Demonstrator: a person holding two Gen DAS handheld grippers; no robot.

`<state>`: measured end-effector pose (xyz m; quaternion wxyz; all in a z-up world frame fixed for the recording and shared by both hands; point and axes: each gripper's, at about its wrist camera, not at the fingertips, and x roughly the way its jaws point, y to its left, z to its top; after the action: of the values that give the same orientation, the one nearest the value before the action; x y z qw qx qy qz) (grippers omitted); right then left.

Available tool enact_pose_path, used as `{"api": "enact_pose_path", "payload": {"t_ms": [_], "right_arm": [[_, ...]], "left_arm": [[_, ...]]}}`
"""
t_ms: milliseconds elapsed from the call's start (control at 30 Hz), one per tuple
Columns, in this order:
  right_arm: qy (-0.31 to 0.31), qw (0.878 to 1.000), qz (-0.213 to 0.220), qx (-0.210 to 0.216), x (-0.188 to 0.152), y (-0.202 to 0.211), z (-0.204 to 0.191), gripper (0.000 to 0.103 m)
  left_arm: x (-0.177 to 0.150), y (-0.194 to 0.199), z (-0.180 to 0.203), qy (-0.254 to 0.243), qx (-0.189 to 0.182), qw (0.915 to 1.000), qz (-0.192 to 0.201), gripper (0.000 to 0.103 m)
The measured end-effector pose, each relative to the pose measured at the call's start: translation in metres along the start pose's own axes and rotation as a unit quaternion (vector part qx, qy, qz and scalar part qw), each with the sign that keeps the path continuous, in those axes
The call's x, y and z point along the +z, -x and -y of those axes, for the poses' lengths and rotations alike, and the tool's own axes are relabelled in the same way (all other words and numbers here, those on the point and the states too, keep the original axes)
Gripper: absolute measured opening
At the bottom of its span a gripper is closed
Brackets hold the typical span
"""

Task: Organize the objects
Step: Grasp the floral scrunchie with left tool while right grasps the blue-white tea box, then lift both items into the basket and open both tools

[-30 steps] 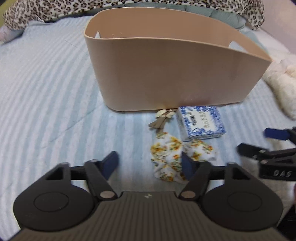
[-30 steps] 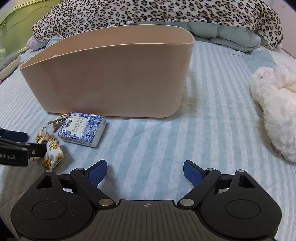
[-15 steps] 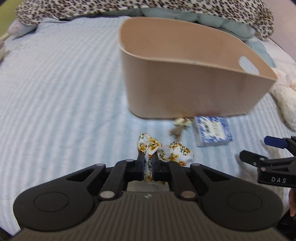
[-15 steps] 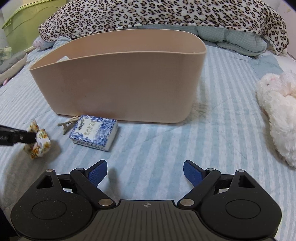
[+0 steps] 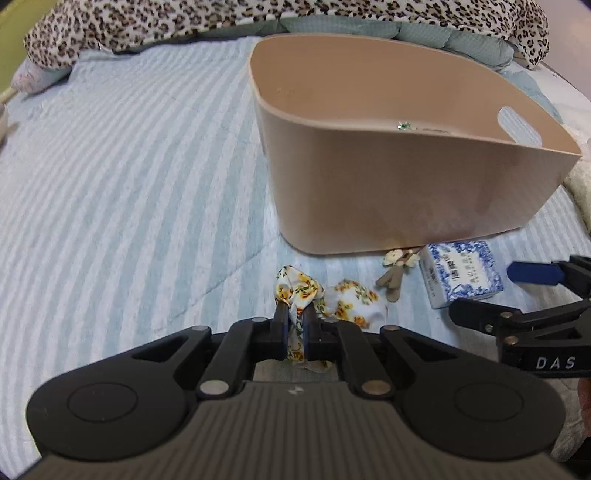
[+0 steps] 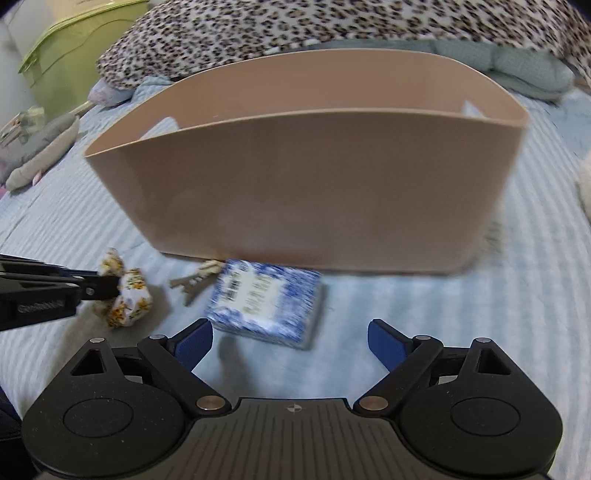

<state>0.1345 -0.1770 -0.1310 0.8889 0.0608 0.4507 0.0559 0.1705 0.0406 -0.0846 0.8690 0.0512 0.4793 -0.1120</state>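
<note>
My left gripper is shut on a floral scrunchie and holds it above the striped bed; it also shows in the right wrist view. A tan plastic bin stands just beyond it. A blue-and-white patterned box lies in front of the bin, with a beige hair clip to its left. My right gripper is open and empty, low over the bed, with the box just ahead between its fingers. The bin holds a few small items, mostly hidden.
A leopard-print blanket and a teal pillow lie behind the bin. A white plush is at the right, a grey plush and a green storage box at the far left.
My left gripper shut on the scrunchie and lifted it off the bed, swinging left. My right gripper moved left and forward toward the patterned box, still open.
</note>
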Motion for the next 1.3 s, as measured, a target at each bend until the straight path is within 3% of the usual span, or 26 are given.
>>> {"api": "enact_pose_path", "payload": {"t_ms": [133, 200, 400, 867, 1300], "right_arm": [[0.015, 1.000, 0.008, -0.003, 0.012, -0.007, -0.013, 0.092], [0.019, 1.000, 0.010, -0.003, 0.015, -0.010, -0.016, 0.083], [0.010, 1.000, 0.009, 0.002, 0.016, -0.012, -0.013, 0.068], [-0.002, 1.000, 0.012, 0.010, 0.012, 0.007, -0.007, 0.064], [-0.006, 0.996, 0.086, -0.001, 0.014, 0.080, -0.010, 0.064]], "left_arm": [[-0.001, -0.010, -0.004, 0.005, -0.005, 1.0000, -0.006, 0.008], [-0.001, -0.011, -0.004, 0.004, -0.006, 1.0000, -0.006, 0.008], [-0.003, -0.010, -0.007, 0.012, -0.013, 0.9998, -0.006, 0.009], [0.003, 0.006, -0.003, 0.022, -0.013, 0.9997, 0.003, 0.008], [0.018, 0.067, 0.014, 0.008, -0.011, 0.9959, 0.090, 0.008]]}}
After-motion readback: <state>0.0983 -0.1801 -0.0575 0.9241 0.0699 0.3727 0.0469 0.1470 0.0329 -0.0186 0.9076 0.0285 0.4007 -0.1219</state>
